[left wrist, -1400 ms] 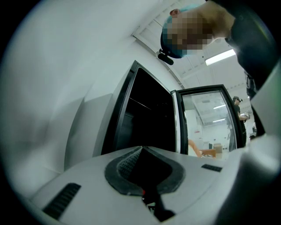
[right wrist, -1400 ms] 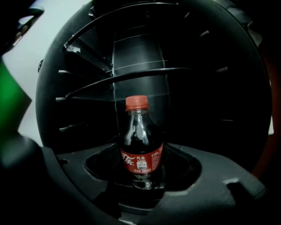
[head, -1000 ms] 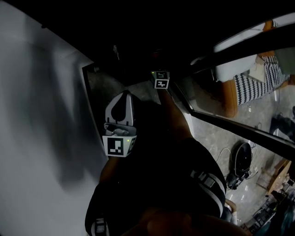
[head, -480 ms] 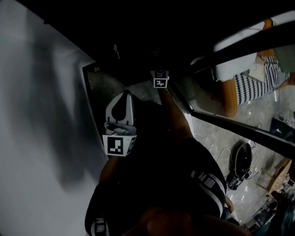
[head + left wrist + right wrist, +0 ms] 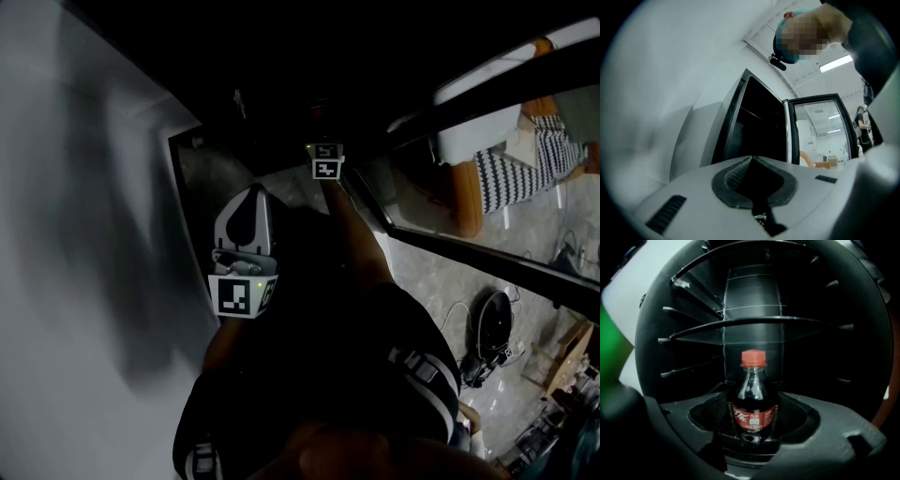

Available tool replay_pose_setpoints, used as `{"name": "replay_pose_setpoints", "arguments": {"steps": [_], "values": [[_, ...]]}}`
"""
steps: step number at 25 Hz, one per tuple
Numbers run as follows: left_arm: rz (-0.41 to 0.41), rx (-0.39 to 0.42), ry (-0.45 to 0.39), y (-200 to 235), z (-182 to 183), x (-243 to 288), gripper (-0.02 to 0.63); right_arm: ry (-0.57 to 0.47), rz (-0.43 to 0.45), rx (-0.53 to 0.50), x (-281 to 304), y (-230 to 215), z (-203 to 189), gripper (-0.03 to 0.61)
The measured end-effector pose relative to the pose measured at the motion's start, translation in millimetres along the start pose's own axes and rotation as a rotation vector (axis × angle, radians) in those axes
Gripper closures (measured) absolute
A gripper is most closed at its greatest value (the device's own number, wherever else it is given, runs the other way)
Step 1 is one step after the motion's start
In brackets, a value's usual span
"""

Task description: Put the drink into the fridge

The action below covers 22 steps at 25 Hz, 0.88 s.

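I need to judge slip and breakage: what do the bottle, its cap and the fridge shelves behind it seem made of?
Bottle: likely clear glossy plastic; dark contents show through and the neck glints. Cap: red plastic, evenly matte. Shelves: transparent sheets, glass or clear plastic, I cannot tell which; the back wall shows through, only pale edges catch light.

Hd view: bottle unseen in dark fridge; floor clutter at right too small to ID
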State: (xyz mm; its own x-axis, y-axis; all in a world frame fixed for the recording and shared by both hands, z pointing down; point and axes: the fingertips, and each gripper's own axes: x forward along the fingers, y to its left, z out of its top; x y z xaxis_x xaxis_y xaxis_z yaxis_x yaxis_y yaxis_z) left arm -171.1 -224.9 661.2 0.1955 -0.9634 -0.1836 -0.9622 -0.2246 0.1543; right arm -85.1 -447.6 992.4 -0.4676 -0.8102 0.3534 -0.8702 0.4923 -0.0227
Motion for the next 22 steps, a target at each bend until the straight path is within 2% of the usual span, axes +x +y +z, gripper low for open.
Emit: {"name": "replay_pose_setpoints", "arguments": {"steps": [4,9,18,19,22], "values": [[-0.007,0.003,0.003,0.0,-0.3,-5.3,0.609,-0.027,0.003,0.041,-7.5,2.9,12.7,0.267],[-0.001,-0.012,-0.008,-1.2,1.2,-12.7,0.609,-0.018,-0.017,0.025,-22.1,-1.2,20.6,0.265],[-0.011,-0.011,-0.024,-5.2,7.0,-22.2,0.609,0.029,-0.022,0.024,-45.3,1.6,8.7,0.267],[-0.012,-0.011,-0.024,-5.9,8.0,-23.6,0.609,0.038,-0.018,0.024,-47.7,3.8,8.1,0.272],[-0.016,-0.007,-0.026,-8.5,11.0,-26.9,0.609,0.051,-0.008,0.035,-55.0,8.6,11.7,0.354]]}}
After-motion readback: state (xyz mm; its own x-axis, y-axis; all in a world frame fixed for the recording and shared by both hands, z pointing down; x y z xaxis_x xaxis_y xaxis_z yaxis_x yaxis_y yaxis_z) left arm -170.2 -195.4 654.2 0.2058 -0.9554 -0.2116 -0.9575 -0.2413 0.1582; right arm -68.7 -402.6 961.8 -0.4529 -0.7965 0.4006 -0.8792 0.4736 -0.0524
